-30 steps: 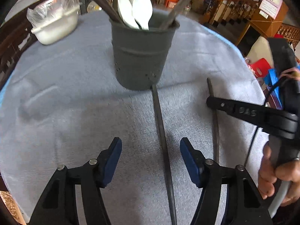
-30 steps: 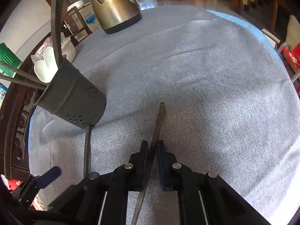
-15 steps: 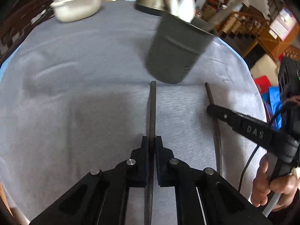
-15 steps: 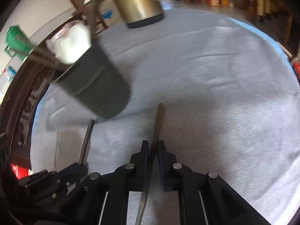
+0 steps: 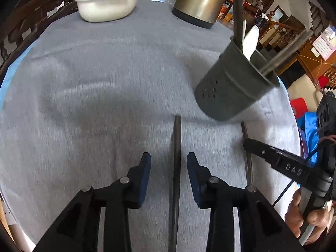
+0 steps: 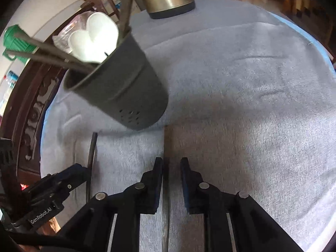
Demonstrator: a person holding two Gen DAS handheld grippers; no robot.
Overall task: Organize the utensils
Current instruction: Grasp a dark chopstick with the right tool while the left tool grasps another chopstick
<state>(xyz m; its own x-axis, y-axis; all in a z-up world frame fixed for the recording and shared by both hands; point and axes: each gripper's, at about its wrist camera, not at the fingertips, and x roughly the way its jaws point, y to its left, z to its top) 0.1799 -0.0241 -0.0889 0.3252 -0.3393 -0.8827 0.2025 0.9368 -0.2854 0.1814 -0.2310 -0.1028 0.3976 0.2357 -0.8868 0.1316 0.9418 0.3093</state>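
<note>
Left wrist view: grey tablecloth (image 5: 105,88) slid across frame as I moved; utensil holder (image 5: 233,84) now sat upper right, spoons and chopsticks already in it; left gripper (image 5: 169,163) had just reopened, one chopstick (image 5: 177,147) loose between its pads on the cloth; right gripper (image 6: 171,168) had just eased open too, second chopstick (image 6: 167,147) against one pad, unclamped; neither was lifted, so both grabs need redoing.
</note>
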